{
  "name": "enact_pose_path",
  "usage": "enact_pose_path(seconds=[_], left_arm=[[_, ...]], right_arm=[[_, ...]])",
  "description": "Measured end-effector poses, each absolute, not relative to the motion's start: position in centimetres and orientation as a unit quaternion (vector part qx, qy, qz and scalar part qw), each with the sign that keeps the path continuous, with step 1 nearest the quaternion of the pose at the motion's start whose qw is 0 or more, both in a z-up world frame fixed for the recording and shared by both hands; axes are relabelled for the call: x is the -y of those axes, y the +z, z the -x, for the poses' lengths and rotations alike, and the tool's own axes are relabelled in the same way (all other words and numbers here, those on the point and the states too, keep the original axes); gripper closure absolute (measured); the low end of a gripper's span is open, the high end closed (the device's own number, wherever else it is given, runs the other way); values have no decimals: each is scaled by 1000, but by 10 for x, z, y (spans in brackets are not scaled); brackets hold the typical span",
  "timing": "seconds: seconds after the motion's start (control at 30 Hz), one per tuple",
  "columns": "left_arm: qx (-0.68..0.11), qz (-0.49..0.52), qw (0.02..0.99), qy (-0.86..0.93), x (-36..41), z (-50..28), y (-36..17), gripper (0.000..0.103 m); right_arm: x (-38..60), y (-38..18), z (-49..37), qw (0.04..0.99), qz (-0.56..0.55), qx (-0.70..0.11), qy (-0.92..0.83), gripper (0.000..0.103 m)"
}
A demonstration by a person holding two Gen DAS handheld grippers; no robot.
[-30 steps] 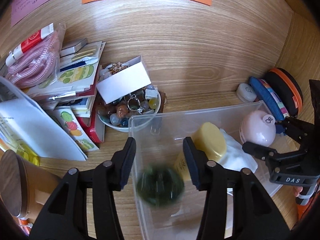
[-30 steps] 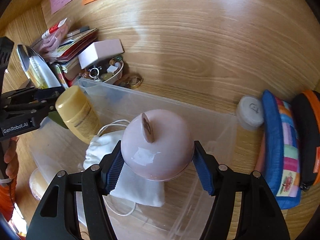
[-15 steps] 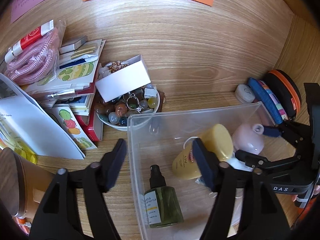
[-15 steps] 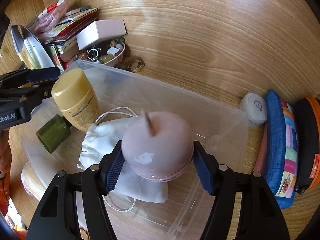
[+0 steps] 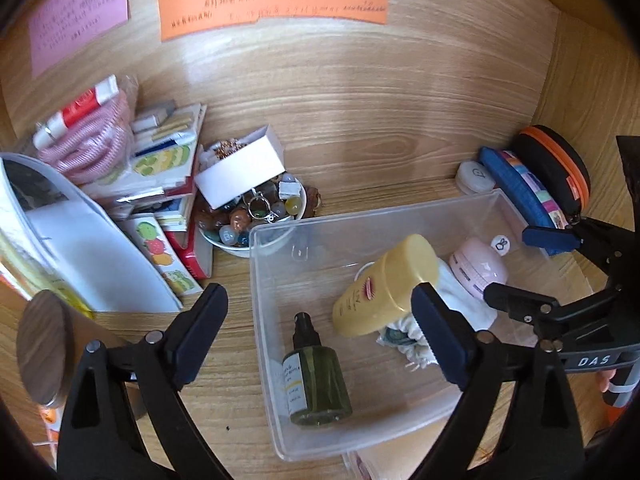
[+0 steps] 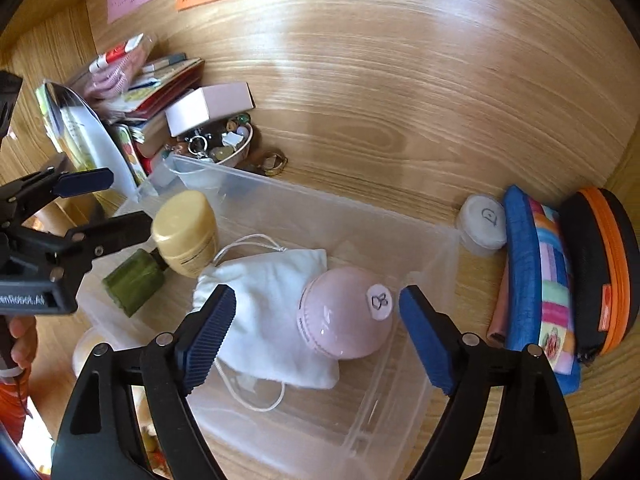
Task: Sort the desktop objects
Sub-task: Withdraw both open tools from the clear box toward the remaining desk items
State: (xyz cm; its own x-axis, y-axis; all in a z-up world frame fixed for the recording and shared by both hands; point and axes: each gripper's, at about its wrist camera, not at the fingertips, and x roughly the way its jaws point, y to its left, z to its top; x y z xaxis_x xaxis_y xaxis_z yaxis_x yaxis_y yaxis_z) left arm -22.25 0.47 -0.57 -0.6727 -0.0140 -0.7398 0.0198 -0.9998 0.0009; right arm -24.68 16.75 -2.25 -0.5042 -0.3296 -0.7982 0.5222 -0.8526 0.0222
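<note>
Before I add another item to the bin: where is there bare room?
Bare floor in the bin lies along its far wall, behind the yellow bottle, and in the near right corner. The middle is crowded: green bottle, pouch, pink ball.

left gripper: black arms, dark blue ribbed pads, silver screws | right gripper: same build, white "DAS" lettering | person: orange sleeve
</note>
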Motion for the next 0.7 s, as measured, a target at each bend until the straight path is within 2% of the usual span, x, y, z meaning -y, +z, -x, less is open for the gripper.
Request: enact_pose_path(seconds=[0.3,0.7], left_arm=[[17,-382,18,-924,-16,178,15,4],[44,-363,43,-930,-33,107,17,4]], right_arm=[[-191,-3,196,244,-418,-76,-872,21],[-212,11,110,240,-361,-114,-894,20]])
